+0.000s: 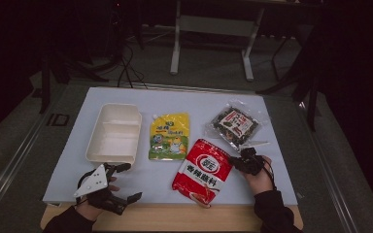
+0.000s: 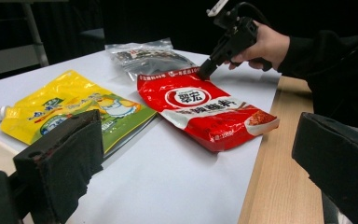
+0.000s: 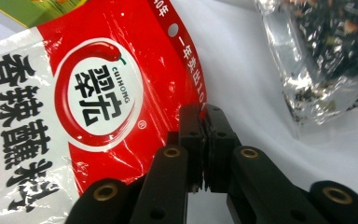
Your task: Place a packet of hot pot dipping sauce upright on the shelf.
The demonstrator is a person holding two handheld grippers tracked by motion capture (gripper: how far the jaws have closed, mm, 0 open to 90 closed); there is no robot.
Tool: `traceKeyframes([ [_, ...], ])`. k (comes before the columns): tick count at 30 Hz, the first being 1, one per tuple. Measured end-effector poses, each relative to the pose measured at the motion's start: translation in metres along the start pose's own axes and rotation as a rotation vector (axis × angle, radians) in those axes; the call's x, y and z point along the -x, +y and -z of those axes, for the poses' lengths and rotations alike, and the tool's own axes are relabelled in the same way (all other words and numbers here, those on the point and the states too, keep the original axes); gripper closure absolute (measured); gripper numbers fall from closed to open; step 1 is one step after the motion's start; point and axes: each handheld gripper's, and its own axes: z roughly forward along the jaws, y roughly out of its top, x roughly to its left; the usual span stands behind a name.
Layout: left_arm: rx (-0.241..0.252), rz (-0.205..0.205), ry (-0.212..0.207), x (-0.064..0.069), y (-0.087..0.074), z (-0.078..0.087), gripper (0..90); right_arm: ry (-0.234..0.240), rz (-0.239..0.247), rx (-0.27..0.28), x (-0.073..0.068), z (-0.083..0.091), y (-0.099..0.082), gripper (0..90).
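Two grippers | left gripper (image 1: 121, 182) gaping, low by table edge | right gripper (image 3: 204, 140) pinching red pouch (image 3: 98, 107) edge

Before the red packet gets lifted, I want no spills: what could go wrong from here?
1. The right gripper pinches only the thin edge of the red packet, so it may slip out.
2. The packet's near end overhangs the white mat toward the table edge; a drop could send it off.
3. The clear seaweed bag lies close by and could get dragged.
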Motion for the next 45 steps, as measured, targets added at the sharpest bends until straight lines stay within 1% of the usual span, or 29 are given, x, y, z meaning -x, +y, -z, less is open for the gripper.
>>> traceKeyframes([
  [1, -0.001, 0.002, -0.002, 0.0, 0.0, 0.0, 2.8, -0.005, 0.013, 0.002, -0.001, 0.001, 0.001, 88.5],
  [7, 0.0, 0.005, 0.0, 0.0, 0.0, 0.0, 2.8, -0.006, 0.035, 0.037, -0.007, 0.015, 0.009, 88.9],
  [10, -0.002, 0.005, -0.001, 0.0, 0.0, 0.0, 2.8, -0.006, 0.055, 0.057, -0.011, 0.022, 0.014, 89.1],
  [16, -0.005, 0.006, 0.0, 0.0, 0.0, -0.001, 2.8, -0.011, 0.108, 0.088, -0.025, 0.034, 0.025, 89.1],
  [23, -0.003, 0.013, 0.001, 0.0, 0.001, 0.0, 2.8, -0.012, 0.159, 0.141, -0.039, 0.051, 0.035, 89.2],
  [25, -0.003, 0.015, 0.006, 0.0, 0.001, 0.0, 2.8, -0.009, 0.181, 0.155, -0.044, 0.056, 0.037, 89.2],
  [26, -0.004, 0.014, 0.007, 0.0, 0.002, 0.0, 2.8, -0.009, 0.193, 0.164, -0.047, 0.058, 0.037, 89.2],
  [28, -0.018, 0.003, 0.022, 0.001, 0.003, -0.001, 2.8, -0.004, 0.214, 0.178, -0.053, 0.063, 0.038, 89.3],
  [29, -0.008, 0.004, 0.02, 0.001, 0.004, -0.001, 2.8, -0.006, 0.223, 0.184, -0.056, 0.065, 0.039, 89.3],
  [31, -0.014, -0.001, 0.028, 0.002, 0.006, -0.001, 2.8, 0.001, 0.236, 0.202, -0.061, 0.069, 0.04, 89.3],
  [33, -0.003, -0.006, 0.029, 0.002, 0.008, -0.002, 2.8, 0.001, 0.249, 0.214, -0.065, 0.075, 0.041, 89.3],
  [36, -0.001, 0.006, 0.031, 0.003, 0.01, -0.002, 2.8, 0.015, 0.265, 0.238, -0.071, 0.083, 0.043, 89.3],
  [37, -0.003, 0.008, 0.032, 0.003, 0.011, -0.002, 4.1, 0.018, 0.27, 0.244, -0.073, 0.085, 0.044, 89.3],
  [39, -0.015, 0.029, 0.026, 0.003, 0.013, -0.003, 4.3, 0.022, 0.282, 0.251, -0.076, 0.089, 0.044, 89.3],
  [41, -0.015, 0.025, 0.045, 0.004, 0.015, -0.003, 4.3, 0.028, 0.298, 0.261, -0.081, 0.093, 0.045, 89.3],
  [43, -0.025, 0.044, 0.038, 0.005, 0.018, -0.004, 4.1, 0.028, 0.315, 0.267, -0.086, 0.096, 0.045, 89.3],
  [44, -0.025, 0.052, 0.033, 0.005, 0.019, -0.004, 4.2, 0.035, 0.324, 0.27, -0.089, 0.099, 0.046, 89.4],
  [45, -0.026, 0.064, 0.022, 0.006, 0.021, -0.005, 4.1, 0.037, 0.33, 0.273, -0.09, 0.1, 0.046, 89.4],
])
